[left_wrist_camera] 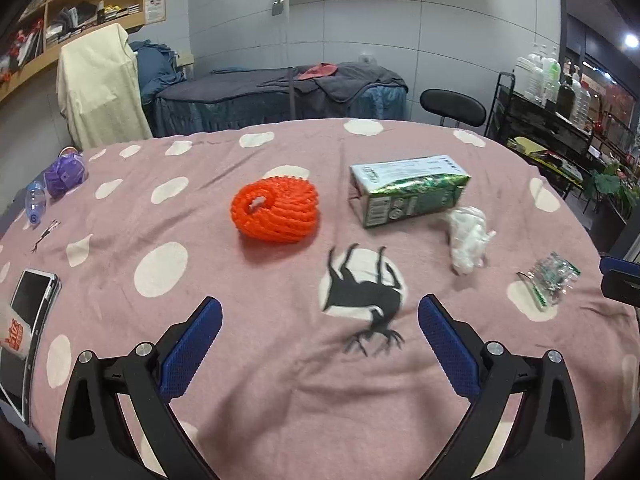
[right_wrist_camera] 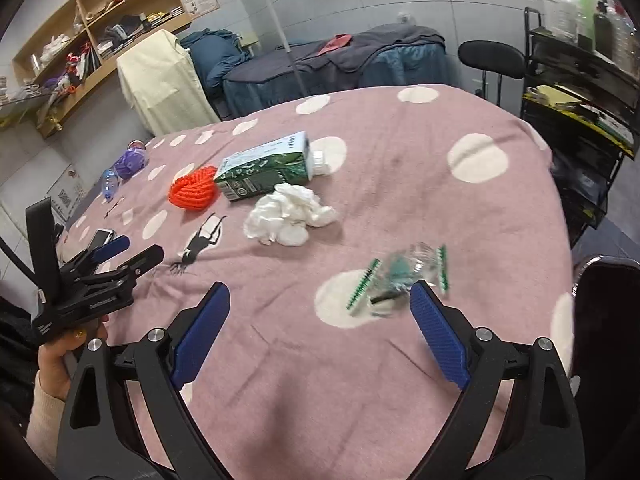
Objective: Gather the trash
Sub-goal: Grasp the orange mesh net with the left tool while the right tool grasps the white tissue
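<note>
Trash lies on a pink dotted tablecloth (left_wrist_camera: pixel 280 360): an orange foam net (left_wrist_camera: pixel 276 210), a green-and-white carton (left_wrist_camera: pixel 408 190) on its side, a crumpled white tissue (left_wrist_camera: pixel 468 238) and a clear wrapper with green edges (left_wrist_camera: pixel 550 280). My left gripper (left_wrist_camera: pixel 320 320) is open and empty, hovering short of the net. In the right wrist view my right gripper (right_wrist_camera: pixel 320 304) is open and empty, with the wrapper (right_wrist_camera: pixel 400 276) just beyond its right finger. The tissue (right_wrist_camera: pixel 288 214), carton (right_wrist_camera: pixel 266 172) and net (right_wrist_camera: pixel 194 192) lie farther off. The left gripper (right_wrist_camera: pixel 120 256) shows at the left.
A purple crumpled bag (left_wrist_camera: pixel 64 174) and a clear plastic bottle (left_wrist_camera: pixel 36 202) lie at the far left edge. A phone (left_wrist_camera: pixel 30 312) lies at the near left. A black stool (left_wrist_camera: pixel 452 106), a covered bed and a black shelf rack (right_wrist_camera: pixel 580 92) stand beyond the table.
</note>
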`<action>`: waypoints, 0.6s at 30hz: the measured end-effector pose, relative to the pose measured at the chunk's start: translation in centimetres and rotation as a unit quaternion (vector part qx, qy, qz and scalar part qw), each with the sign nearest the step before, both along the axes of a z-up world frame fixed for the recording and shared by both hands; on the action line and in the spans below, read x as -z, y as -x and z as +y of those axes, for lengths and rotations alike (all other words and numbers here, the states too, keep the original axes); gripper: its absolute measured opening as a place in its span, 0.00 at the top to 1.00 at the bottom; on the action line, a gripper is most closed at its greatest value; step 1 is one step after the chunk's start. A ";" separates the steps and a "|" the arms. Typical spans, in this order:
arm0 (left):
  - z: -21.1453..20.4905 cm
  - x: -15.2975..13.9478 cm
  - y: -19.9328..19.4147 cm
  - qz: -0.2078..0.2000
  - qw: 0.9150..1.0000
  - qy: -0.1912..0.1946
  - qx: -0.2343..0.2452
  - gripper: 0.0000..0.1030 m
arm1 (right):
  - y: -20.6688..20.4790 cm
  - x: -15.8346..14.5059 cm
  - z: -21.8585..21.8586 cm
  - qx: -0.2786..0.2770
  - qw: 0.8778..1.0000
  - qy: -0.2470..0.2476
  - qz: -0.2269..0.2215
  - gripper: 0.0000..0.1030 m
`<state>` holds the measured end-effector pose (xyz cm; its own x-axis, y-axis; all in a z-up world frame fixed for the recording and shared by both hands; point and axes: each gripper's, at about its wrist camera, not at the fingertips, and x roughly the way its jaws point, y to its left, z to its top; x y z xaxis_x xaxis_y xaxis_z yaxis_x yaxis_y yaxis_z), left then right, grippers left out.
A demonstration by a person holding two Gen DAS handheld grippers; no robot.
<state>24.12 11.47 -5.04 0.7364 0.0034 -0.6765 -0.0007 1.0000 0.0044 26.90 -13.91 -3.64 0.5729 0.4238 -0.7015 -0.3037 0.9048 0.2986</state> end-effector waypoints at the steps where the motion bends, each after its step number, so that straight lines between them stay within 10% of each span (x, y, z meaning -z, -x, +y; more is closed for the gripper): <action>1: 0.5 0.1 -0.9 0.005 1.000 -0.004 -0.003 0.06 | -0.8 0.0 0.8 -0.006 1.000 -0.002 0.006 0.12; 14: 2.8 2.3 -10.2 0.052 0.998 -0.014 -0.010 0.06 | -12.0 4.6 8.4 -0.029 0.994 0.020 0.101 0.13; 18: 2.8 2.5 -10.8 0.061 0.998 0.002 -0.008 0.22 | -13.5 6.2 9.0 -0.028 0.991 0.016 0.129 0.35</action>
<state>34.91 14.26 -7.52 0.6487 0.0121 -0.7610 -0.0171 0.9999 0.0013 40.42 -4.91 -9.87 0.3488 0.4249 -0.8353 -0.2711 0.8990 0.3440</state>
